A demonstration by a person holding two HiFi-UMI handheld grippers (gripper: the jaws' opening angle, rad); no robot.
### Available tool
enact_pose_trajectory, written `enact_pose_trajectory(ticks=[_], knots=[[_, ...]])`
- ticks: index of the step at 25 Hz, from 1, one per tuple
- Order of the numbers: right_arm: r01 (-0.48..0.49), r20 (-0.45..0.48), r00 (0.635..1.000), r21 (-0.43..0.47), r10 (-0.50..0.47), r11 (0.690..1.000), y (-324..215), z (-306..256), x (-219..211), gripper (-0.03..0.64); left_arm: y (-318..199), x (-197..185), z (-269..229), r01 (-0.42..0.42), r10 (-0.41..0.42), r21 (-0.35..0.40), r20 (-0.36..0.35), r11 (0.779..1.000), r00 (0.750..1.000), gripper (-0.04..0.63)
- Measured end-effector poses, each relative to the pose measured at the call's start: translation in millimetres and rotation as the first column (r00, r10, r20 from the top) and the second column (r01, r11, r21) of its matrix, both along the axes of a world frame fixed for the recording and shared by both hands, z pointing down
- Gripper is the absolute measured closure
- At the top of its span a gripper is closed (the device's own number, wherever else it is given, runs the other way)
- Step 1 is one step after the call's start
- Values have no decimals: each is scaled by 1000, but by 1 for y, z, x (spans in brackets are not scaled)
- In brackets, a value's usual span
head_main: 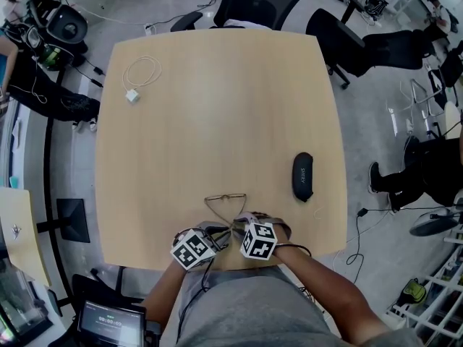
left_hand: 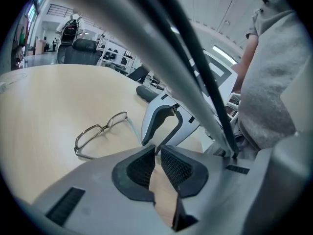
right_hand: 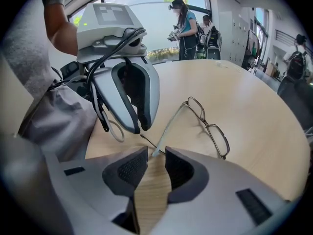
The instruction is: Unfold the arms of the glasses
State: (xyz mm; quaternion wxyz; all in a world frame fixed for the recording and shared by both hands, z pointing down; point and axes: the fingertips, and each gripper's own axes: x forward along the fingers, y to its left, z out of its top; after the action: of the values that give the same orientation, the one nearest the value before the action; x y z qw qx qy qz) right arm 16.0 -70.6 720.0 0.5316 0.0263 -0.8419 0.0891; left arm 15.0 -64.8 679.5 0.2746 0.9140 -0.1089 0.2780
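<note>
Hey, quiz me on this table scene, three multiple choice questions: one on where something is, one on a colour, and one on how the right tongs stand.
1. In the head view, where does the black case lie relative to the glasses?
A. to their right
B. to their left
C. on top of them

2. What colour is the charger with its looped cable?
A. red
B. white
C. black

3. How do the right tongs stand?
A. clamped on a lens
B. apart, with a glasses arm tip at their mouth
C. holding the case

Answers:
1 A: the case lies apart from the glasses, toward the table's right edge.
2 B: plug and cable both show white against the wood.
3 B: the right gripper view shows a gap between the pads, which do not press on the arm tip.
</note>
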Motion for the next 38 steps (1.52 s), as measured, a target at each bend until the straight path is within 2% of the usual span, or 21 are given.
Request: enact_pose_trajectory(ticks=[4, 6, 10, 12, 15, 17, 21, 25, 28, 32, 36, 38], knots=[[43, 10, 999, 5, -43, 999, 1, -6, -4, 520, -8, -3, -6, 2, -2, 37, -3, 999, 1000, 580], [84, 13, 996, 3, -84, 996, 2, -9, -4, 517, -13, -4, -8, -23, 23, 60, 3, 998, 1000, 580], [169, -11, 985, -20, -170, 985, 6, -1, -1, 448, -25, 3, 3, -79, 78, 74, 18, 994, 997, 580], [192, -18, 981, -38, -193, 981, 8, 5, -2, 436, -32, 6, 7, -78, 78, 46, 6, 996, 997, 580], [213, -27, 976, -55, -215, 976, 9, 9, -6, 434, -37, 9, 16, -49, 48, -33, -17, 998, 999, 580], [228, -38, 972, -60, -230, 972, 8, 10, -7, 434, -36, 8, 24, -43, 42, -76, -10, 996, 999, 580], [271, -53, 960, -62, -274, 961, 10, 10, -6, 434, -30, 4, 33, -72, 78, -114, 49, 991, 996, 581], [303, -79, 948, -77, -309, 950, 11, 10, -1, 434, -20, -6, 45, -142, 165, -144, 162, 979, 973, 581], [323, -97, 939, -91, -331, 942, 14, 10, 6, 434, -20, -12, 47, -123, 152, -160, 179, 979, 972, 581], [331, -110, 933, -106, -342, 938, 17, 11, 14, 434, -22, -18, 47, -112, 138, -140, 190, 984, 972, 581], [324, -107, 937, -100, -334, 941, 18, 13, 14, 434, -34, -2, 27, -108, 109, -17, 139, 994, 984, 581], [320, -109, 938, -101, -330, 942, 18, 13, 13, 434, -33, 8, 24, -138, 138, -12, 140, 990, 980, 581]])
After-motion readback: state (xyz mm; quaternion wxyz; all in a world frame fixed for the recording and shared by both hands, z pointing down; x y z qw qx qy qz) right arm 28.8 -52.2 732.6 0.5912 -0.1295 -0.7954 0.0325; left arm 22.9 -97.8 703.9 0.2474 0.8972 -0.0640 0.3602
